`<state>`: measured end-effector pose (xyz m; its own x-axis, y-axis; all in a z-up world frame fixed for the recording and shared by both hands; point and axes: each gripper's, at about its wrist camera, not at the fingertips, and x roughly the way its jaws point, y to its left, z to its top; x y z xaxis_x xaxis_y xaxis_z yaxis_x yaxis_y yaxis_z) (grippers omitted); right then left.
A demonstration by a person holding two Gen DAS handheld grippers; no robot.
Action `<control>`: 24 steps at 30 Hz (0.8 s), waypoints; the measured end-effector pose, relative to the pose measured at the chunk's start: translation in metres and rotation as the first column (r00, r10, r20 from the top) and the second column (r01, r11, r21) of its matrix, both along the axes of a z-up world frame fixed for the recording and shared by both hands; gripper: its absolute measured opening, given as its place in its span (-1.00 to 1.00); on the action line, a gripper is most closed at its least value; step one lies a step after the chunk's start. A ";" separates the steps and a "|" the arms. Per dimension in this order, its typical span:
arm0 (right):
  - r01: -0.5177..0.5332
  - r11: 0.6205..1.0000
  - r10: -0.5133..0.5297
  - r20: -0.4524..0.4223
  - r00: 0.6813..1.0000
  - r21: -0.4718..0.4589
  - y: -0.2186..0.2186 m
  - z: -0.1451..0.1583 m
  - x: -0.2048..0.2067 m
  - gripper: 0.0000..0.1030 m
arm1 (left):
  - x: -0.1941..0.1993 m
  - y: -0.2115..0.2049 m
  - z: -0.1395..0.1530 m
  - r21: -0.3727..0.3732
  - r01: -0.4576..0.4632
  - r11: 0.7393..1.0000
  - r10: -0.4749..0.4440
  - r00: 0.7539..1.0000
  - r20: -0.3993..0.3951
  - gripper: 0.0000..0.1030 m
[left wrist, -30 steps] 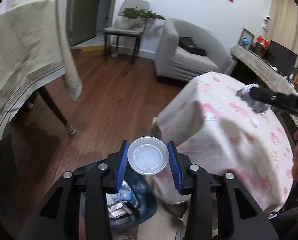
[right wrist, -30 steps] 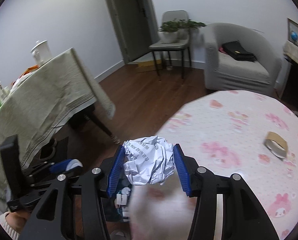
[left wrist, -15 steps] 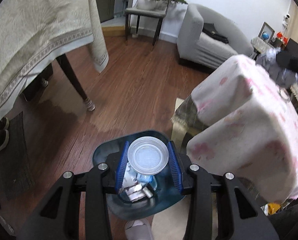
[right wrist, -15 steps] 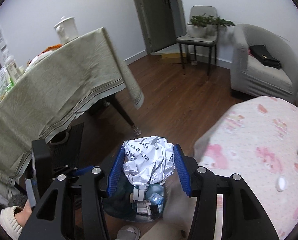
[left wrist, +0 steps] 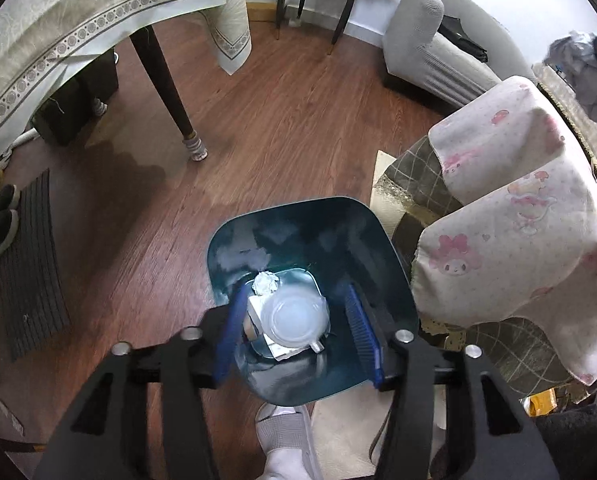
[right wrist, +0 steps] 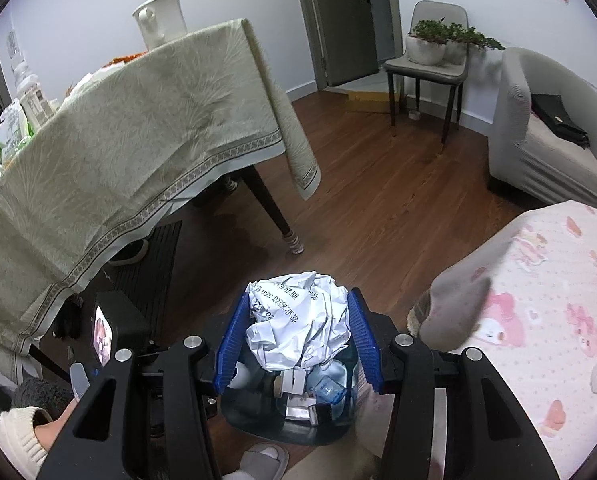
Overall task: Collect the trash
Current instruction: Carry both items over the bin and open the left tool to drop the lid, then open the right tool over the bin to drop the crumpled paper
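Note:
A dark blue trash bin (left wrist: 354,236) stands on the wood floor beside the pink-cloth table. My left gripper (left wrist: 296,334) is open right above the bin; a clear round plastic lid (left wrist: 296,316) lies below between its blue pads, on trash inside the bin, with a small paper ball (left wrist: 265,282) beside it. My right gripper (right wrist: 296,338) is shut on a crumpled white paper ball (right wrist: 298,320) and holds it above the same bin (right wrist: 258,420), which holds several pieces of trash. In the left wrist view the right gripper's paper shows at the far upper right (left wrist: 574,60).
A table with a pink cartoon cloth (left wrist: 530,216) stands right of the bin. A dining table with a beige cloth (right wrist: 110,152) and its dark leg (left wrist: 166,88) stand left. A grey armchair (right wrist: 546,136), a chair with a plant (right wrist: 430,44), my slippered foot (left wrist: 286,440).
Both grippers moved down and over the bin. My left gripper opened and the clear lid dropped into the bin. My right gripper still holds the paper ball.

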<state>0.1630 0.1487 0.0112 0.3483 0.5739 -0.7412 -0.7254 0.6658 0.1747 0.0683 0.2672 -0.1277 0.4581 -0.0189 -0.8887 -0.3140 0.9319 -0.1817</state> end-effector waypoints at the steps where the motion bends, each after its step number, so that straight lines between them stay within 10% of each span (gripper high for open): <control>1: -0.004 1.000 0.004 -0.004 1.000 -0.003 0.003 -0.002 0.000 -0.01 | -0.002 0.000 0.001 0.006 0.003 1.000 -0.003 1.000 0.001 0.09; 24: -0.074 0.975 0.050 -0.119 0.992 -0.208 0.043 -0.094 -0.005 -0.01 | -0.030 0.031 0.079 0.016 -0.089 0.996 0.081 0.962 0.259 0.00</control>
<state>0.1580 0.1920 -0.0829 0.2246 0.4179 -0.8803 -0.7503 0.6505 0.1174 0.0384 0.2979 -0.0491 0.6705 0.0527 -0.7400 -0.3382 0.9095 -0.2416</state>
